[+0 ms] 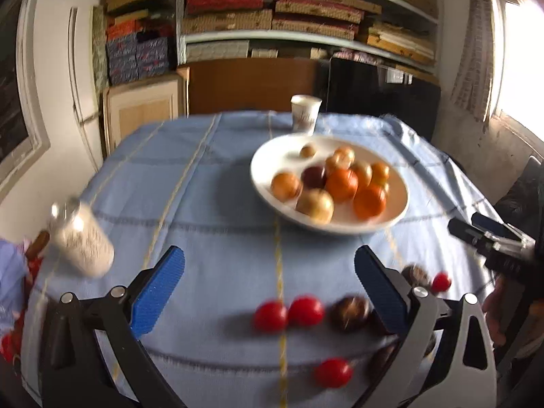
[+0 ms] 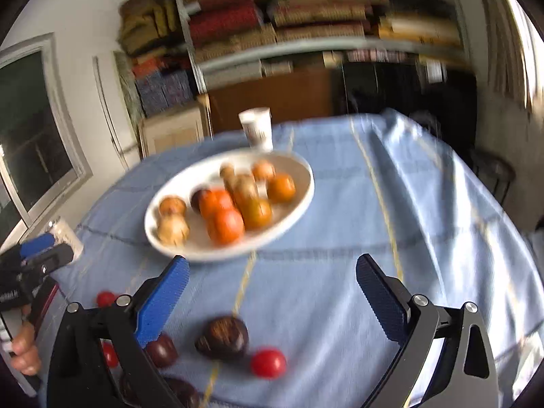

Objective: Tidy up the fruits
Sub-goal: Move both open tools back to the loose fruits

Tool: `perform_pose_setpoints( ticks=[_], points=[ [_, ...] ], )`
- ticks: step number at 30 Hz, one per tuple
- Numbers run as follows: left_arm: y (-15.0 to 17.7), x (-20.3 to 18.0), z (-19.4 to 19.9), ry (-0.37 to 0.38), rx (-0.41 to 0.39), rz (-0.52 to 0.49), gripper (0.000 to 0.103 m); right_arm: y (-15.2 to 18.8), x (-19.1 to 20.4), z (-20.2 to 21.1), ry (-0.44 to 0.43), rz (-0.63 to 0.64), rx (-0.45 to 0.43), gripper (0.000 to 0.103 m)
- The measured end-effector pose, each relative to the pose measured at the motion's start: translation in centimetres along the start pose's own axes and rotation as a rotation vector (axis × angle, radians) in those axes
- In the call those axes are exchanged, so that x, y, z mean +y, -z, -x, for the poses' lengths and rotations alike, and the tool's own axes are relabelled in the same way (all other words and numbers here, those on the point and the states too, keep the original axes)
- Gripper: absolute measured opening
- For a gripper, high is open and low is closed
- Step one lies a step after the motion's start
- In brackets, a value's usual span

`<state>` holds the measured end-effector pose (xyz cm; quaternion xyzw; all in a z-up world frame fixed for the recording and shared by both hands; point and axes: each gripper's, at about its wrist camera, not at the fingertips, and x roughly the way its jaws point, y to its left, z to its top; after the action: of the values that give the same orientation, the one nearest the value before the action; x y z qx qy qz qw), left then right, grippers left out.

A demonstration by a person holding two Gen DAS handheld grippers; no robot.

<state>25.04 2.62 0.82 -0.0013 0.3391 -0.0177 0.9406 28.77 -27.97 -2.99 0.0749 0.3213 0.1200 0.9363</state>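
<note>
Both jaws spread wide, nothing held – left gripper [image 1: 268, 292], right gripper [image 2: 272, 301]; red and dark fruits [image 1: 306, 310] loose on cloth before plate [image 1: 268, 156]; straddle one squarely, clench gently.

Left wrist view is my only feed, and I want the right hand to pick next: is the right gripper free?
Observer: Yes. The right gripper is open, with nothing in it.
Operator: What lies nearest to it?
Observer: A dark fruit on the cloth, just in front of it and untouched.
Operator: Anything beside that?
Observer: A red fruit close on its right. Blur hides whether the two touch.
</note>
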Motion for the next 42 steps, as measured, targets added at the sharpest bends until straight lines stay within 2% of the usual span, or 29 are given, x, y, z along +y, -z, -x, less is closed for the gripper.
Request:
perform_pose_setpoints(
  ticks=[4,9,11,14,17,21,25,30,36,42],
  points=[
    [1.4,0.8,-0.1,-0.001,0.033,0.041,0.098,0.3,-0.1,0.3,0.027,-0.006,-0.009,0.100],
    [2.8,0.6,0.4,-0.114,0.013,-0.005,0.098,0.7,1.2,1.0,0.033,0.077,0.007,0.099],
    [3.0,0.6,0.6,-0.124,0.012,-0.008,0.098,1.1,1.3,1.3,-0.010,0.058,0.033,0.099],
    [3.1,0.6,0.3,-0.079,0.041,-0.006,0.098,2.0,0.8,1.0,-0.093,-0.001,0.112,0.099],
    [3.1,0.2,0.3,-0.034,0.058,-0.009,0.098,2.7,0.4,0.5,-0.095,-0.019,0.177,0.099],
    [3.5,-0.4,0.9,-0.041,0.037,-0.033,0.098,3.2,-0.8,0.2,-0.109,-0.055,0.215,0.097],
    [3.8,-0.9,1.0,-0.046,0.032,-0.059,0.098,3.5,-0.8,-0.3,-0.062,-0.008,0.243,0.086],
    [3.9,-0.9,1.0,-0.058,0.037,-0.062,0.098,4.4,0.7,-1.0,-0.005,0.135,0.286,0.066],
    [3.9,0.0,1.0,-0.051,0.044,-0.028,0.098,5.4,2.3,-1.4,0.005,0.243,0.310,0.053],
    [3.9,0.5,0.9,-0.040,0.055,-0.011,0.098,5.6,2.4,-1.5,0.025,0.260,0.302,0.045]
  ],
)
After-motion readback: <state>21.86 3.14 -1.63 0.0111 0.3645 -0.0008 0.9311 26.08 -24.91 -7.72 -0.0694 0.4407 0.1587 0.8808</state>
